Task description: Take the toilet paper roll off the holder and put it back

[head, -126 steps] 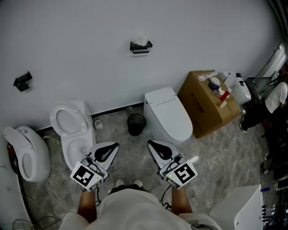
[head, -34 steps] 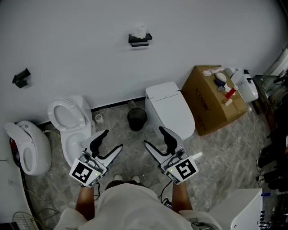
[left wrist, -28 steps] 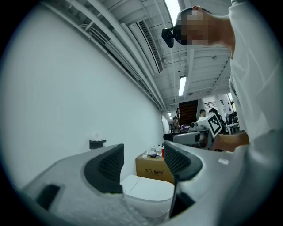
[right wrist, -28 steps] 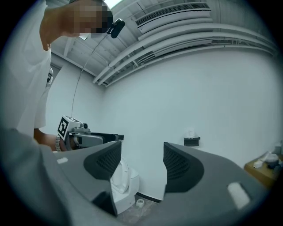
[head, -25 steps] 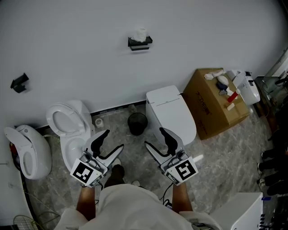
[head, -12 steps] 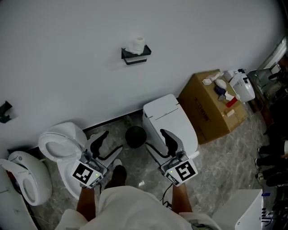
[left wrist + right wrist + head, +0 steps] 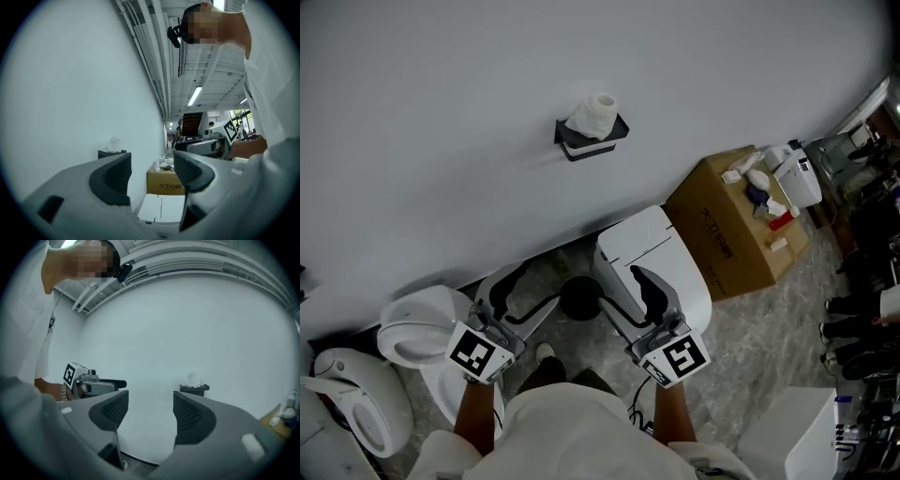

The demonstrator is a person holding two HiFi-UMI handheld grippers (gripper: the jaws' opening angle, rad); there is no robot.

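- Closer than 5 seconds ago, the person now stands nearer the wall [image 7: 441, 84], and the jaws of both grippers, pressed together then, are now spread.
- At 12 o'clock from the right gripper [image 7: 621, 287] lies the closed toilet [image 7: 652, 253], with the cardboard box [image 7: 727, 230] at 2 o'clock. The toilet likely forces a reach over it.
- Both the left gripper [image 7: 534, 286] and the right gripper are empty, jaws wide apart, pointing level and well short of the wall.
- At 12 o'clock, high on the wall, the holder [image 7: 592, 142] is a black bracket well beyond both grippers.
- Upright on the holder stands the toilet paper roll [image 7: 596, 114]. In the right gripper view it shows at 1 o'clock, just above the right jaw.
- To do the approach well, I would raise 1 gripper to the roll's height, centre the roll between the spread jaws, then close softly: paper crushes, and a sideways nudge could tip it off.
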